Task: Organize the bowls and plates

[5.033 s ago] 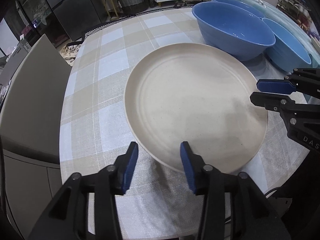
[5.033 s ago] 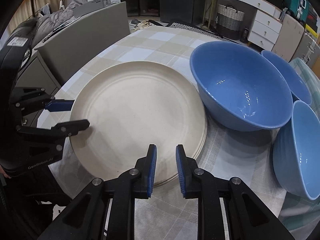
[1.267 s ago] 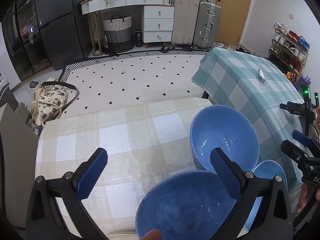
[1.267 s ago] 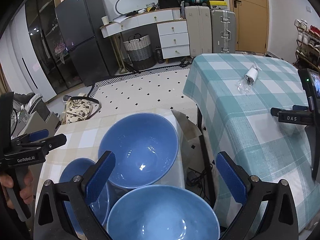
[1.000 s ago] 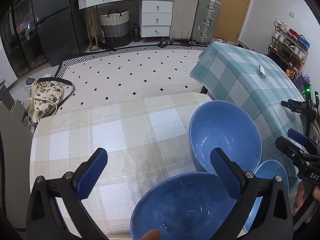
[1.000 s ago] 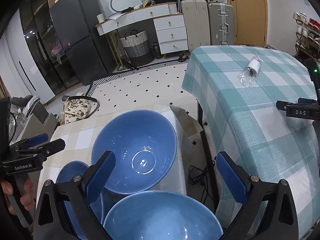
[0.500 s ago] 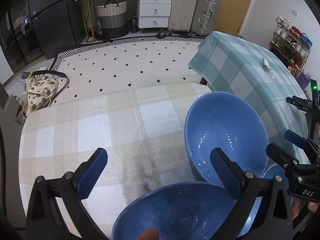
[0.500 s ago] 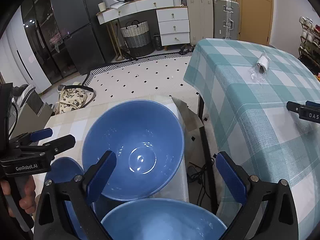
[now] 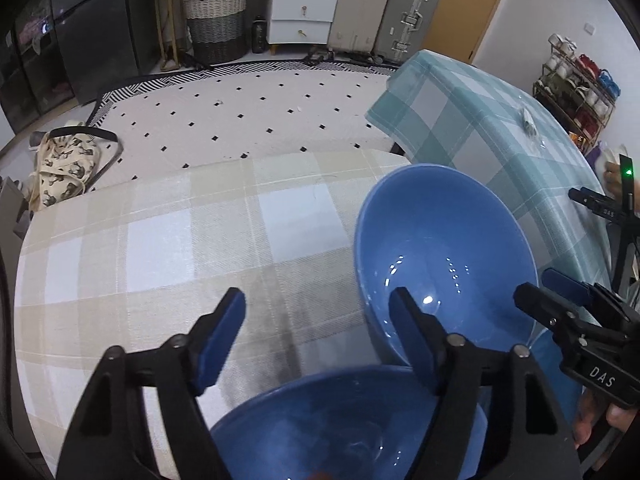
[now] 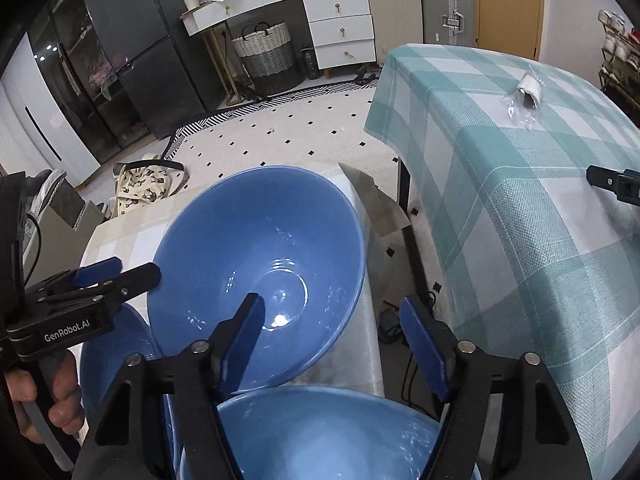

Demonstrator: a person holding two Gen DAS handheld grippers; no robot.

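Observation:
A large blue bowl (image 9: 440, 256) (image 10: 260, 256) stands on the beige checked tablecloth (image 9: 160, 240). My left gripper (image 9: 316, 336) hangs over its left rim, jaws closing, one finger over the cloth and one over the bowl's inside. My right gripper (image 10: 334, 336) straddles the bowl's right rim, jaws closing too. No pad presses on anything. Close under each camera lies a second blue bowl (image 9: 332, 428) (image 10: 328, 436). A third blue bowl (image 10: 120, 356) lies partly hidden behind the left gripper (image 10: 116, 276) in the right wrist view. The left wrist view shows the right gripper (image 9: 560, 300) at its right edge.
A table under a teal checked cloth (image 10: 520, 200) stands to the right across a narrow gap, with a small wrapped item (image 10: 528, 92) on it. A patterned bag (image 9: 64, 164) lies on the tiled floor. Basket, drawers, suitcases and a fridge line the far wall.
Both grippers have sunk toward the large blue bowl, and their jaws have narrowed from wide open. Five seconds ago they were at a cream plate, now out of view.

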